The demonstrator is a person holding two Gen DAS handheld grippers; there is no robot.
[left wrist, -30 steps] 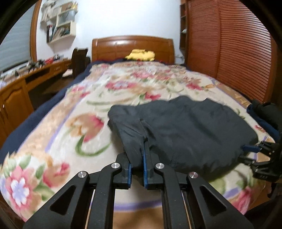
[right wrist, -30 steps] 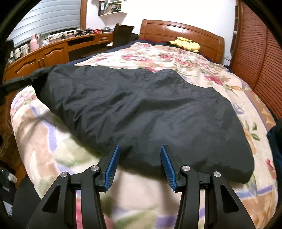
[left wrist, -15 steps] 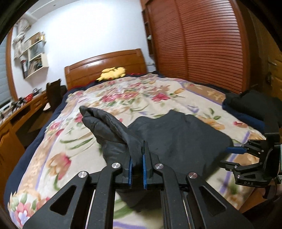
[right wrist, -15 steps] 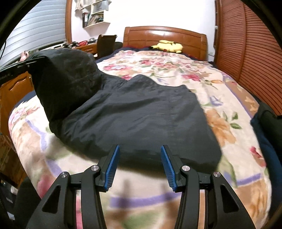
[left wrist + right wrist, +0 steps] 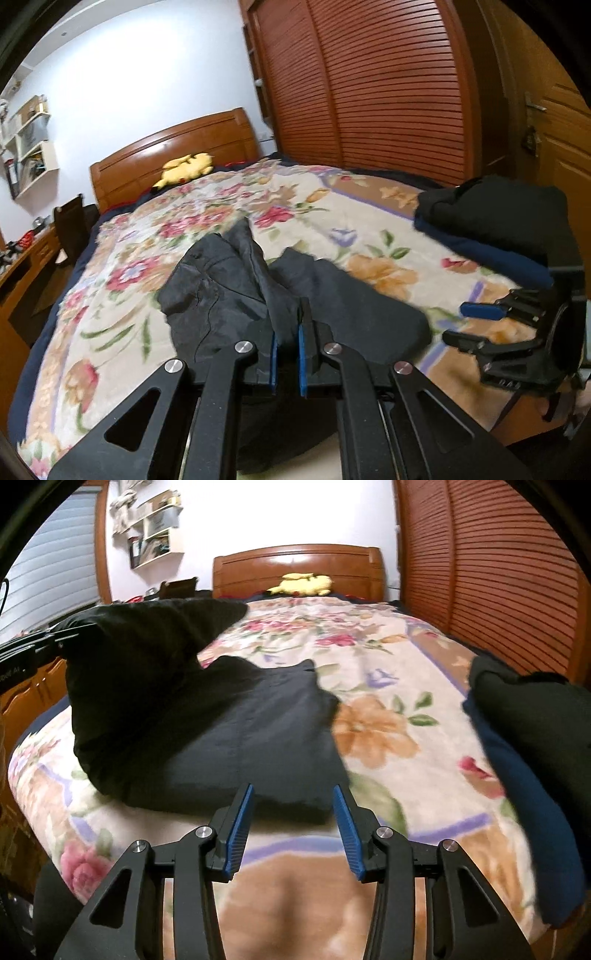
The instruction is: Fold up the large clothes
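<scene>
A large black garment (image 5: 354,310) lies on the floral bed cover (image 5: 369,229). My left gripper (image 5: 287,325) is shut on a fold of it and holds that part lifted above the rest. In the right wrist view the raised fold (image 5: 140,657) hangs from the left gripper (image 5: 44,642) at the left edge, over the flat part (image 5: 258,738). My right gripper (image 5: 292,788) hovers just before the garment's near edge. Its jaws are closing and the pads touch no cloth. The left wrist view has the right gripper (image 5: 456,323) at the right.
A stack of folded dark clothes (image 5: 535,738) sits on the bed's right side. A yellow plush toy (image 5: 303,583) lies by the wooden headboard (image 5: 295,559). Louvred wardrobe doors (image 5: 369,92) line the right wall. A desk (image 5: 22,266) and chair (image 5: 70,229) stand left of the bed.
The left gripper has lifted its fold of the garment and carried it to the right, over the flat part. The right gripper has shifted right; the folded stack has come into its view.
</scene>
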